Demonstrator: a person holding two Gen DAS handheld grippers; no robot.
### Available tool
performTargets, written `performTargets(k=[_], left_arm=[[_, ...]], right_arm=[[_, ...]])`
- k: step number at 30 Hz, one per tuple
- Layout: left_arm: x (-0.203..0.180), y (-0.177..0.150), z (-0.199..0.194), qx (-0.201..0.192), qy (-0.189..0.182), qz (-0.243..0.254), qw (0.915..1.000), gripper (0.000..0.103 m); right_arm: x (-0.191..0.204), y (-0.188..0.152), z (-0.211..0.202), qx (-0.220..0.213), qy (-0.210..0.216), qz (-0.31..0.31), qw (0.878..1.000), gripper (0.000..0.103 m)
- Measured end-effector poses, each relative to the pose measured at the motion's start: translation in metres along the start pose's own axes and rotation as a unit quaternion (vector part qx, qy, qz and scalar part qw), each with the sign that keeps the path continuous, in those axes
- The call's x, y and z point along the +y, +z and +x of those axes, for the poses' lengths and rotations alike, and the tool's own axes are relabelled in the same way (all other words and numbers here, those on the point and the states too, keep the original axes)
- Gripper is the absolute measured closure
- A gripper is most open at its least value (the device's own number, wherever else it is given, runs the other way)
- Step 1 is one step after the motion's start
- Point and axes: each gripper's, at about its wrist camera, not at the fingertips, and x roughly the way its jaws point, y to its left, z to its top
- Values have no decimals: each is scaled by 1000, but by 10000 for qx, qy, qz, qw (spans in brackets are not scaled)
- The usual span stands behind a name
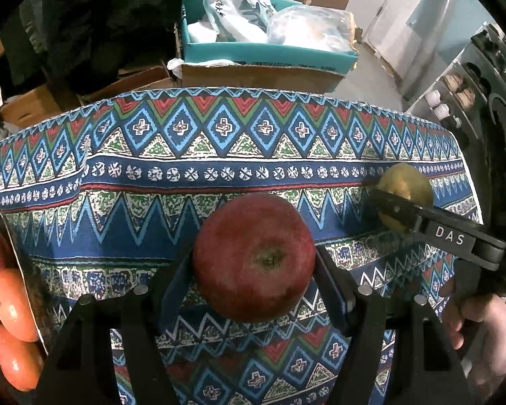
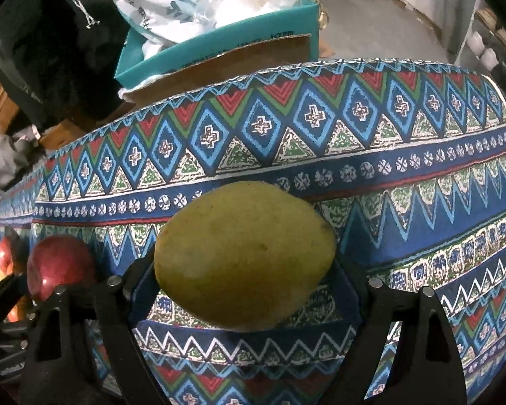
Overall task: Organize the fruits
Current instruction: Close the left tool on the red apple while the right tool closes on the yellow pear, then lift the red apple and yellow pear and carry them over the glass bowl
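Table draped in patterned cloth (image 1: 219,155), bands of blue, red and green diamonds, zigzags and rosettes; far edge of cloth curving across both views. Beyond that edge, teal box (image 1: 266,52) stacked on brown cardboard, stuffed with printed white bags (image 1: 232,3) and clear plastic. Dark clothing heaped at far left, grey floor and pale wall at right, shelving with small jars at right margin. Red apple (image 1: 254,256) sits between fingers of left gripper (image 1: 254,270), stem pit facing up toward lens, no clear long axis; pads pressed against both flanks, jaws roughly half spread, apple gripped. At left margin of left wrist view, rim of a dish (image 1: 13,236) holding orange fruits (image 1: 15,307) and a further red one. Yellow-green mango (image 2: 244,253) lodged in right gripper (image 2: 244,283), long axis running side to side across the jaws, slightly tilted, narrower end toward right of frame. Jaws a little past half spread, fingers close against mango's ends; firm contact not certain. From left wrist view, same mango well right of apple, one right finger (image 1: 408,211) crossing its face. Bare hand (image 1: 485,334) visible at lower right, on right gripper's handle.
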Motion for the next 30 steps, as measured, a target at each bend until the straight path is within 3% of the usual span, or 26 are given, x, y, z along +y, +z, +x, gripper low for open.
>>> performTargets(k=[14, 30], left_arm=[[5, -1, -31, -207, -6, -3, 9998, 31], [10, -11, -92, -610, -63, -35, 9981, 31]], right_arm=[[14, -17, -28, -295, -410, -361, 9981, 18], [45, -24, -102, -892, -405, -706, 9927, 18]])
